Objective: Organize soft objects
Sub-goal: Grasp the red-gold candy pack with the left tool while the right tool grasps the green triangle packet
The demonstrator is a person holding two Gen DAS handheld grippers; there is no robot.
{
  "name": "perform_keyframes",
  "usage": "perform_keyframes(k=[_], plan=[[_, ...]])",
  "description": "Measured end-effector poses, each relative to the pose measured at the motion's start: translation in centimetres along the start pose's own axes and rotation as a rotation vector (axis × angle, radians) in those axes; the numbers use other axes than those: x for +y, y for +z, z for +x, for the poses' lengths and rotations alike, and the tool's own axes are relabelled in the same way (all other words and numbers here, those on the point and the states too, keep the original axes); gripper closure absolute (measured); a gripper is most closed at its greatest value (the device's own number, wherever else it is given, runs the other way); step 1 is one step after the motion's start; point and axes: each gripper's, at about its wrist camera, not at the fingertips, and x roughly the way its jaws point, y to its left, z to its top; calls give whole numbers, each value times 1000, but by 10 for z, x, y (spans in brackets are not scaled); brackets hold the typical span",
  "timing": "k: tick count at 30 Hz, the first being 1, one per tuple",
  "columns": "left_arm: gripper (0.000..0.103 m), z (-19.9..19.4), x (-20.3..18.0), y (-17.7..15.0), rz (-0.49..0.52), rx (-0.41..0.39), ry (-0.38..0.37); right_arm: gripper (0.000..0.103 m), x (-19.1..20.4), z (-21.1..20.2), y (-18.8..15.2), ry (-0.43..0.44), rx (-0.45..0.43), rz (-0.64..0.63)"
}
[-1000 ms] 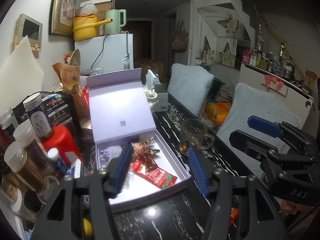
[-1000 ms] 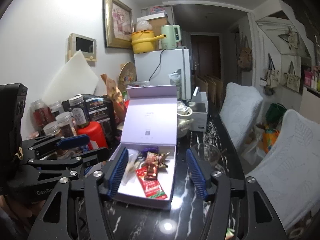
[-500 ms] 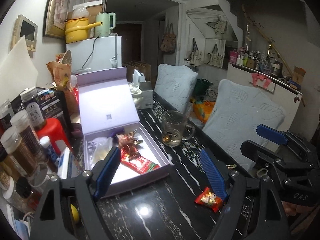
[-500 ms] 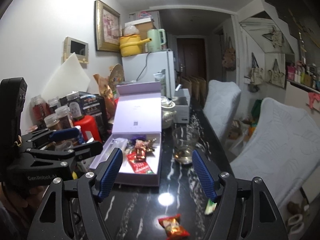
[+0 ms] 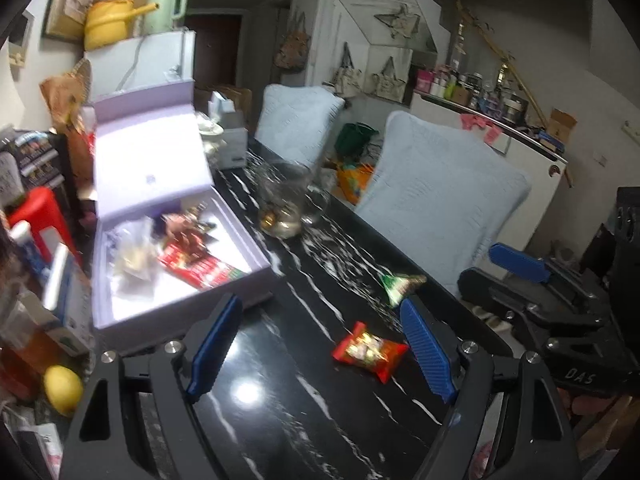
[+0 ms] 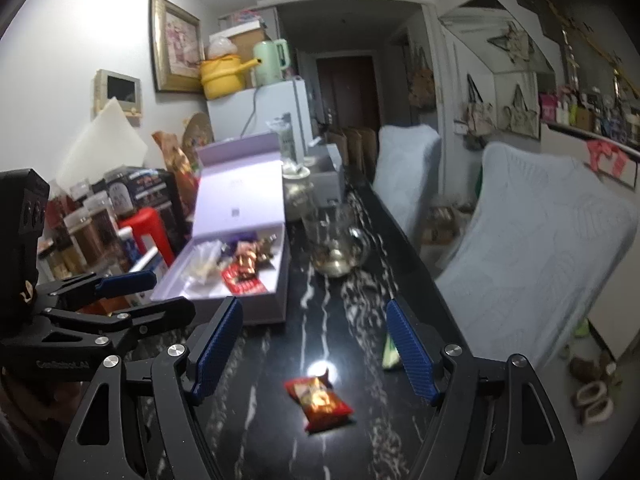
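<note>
Both grippers pulled back from my shiny purple cardboard box (image 5: 176,216).

Left gripper (image 5: 320,344) and right gripper (image 6: 314,350) spread wide, holding nothing; crinkly red snack packet (image 6: 319,399) lies on the glossy black marble table (image 6: 256,432).

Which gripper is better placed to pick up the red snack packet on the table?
Probably the right gripper: open, with the red snack packet lying between its fingers. The left gripper has it beside one finger.

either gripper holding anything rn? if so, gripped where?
Nothing held. Left gripper and right gripper are both open and empty. The red snack packet and green packet lie loose on the black table.
</note>
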Motion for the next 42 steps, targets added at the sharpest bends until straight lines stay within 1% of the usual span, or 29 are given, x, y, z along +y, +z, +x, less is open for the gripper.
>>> perform_keyframes(k=[7, 9, 18, 21, 25, 29, 30, 31, 34, 40, 41, 42], plan=[[21, 26, -20, -24, 15, 62, -57, 28, -23, 4, -29, 5, 53, 64], [21, 36, -24, -30, 12, 85, -77, 28, -31, 5, -37, -9, 67, 81], [21, 79, -40, -43, 24, 174, -126, 28, -68, 14, -60, -38, 116, 136], [21, 94, -41, -48, 36, 200, -125, 28, -80, 18, -65, -43, 124, 155], [21, 117, -37, -50, 14, 256, -149, 28, -91, 26, -69, -44, 145, 163], [21, 140, -33, -54, -17, 333, -164, 28, -102, 37, -70, -36, 163, 184], [21, 143, -32, -55, -15, 339, -163, 28, -104, 39, -70, -33, 167, 189], [21, 143, -34, -54, 0, 324, -155, 28, -106, 42, -70, -28, 172, 194], [21, 147, -41, -53, 59, 326, -134, 28, -112, 50, -69, -25, 184, 203], [21, 155, -54, -57, 193, 291, -43, 28, -120, 67, -68, -16, 206, 207], [24, 156, -55, -57, 209, 283, -29, 28, -122, 69, -68, -14, 210, 209], [29, 156, -53, -56, 214, 274, -30, 28, -123, 71, -68, -11, 212, 211]])
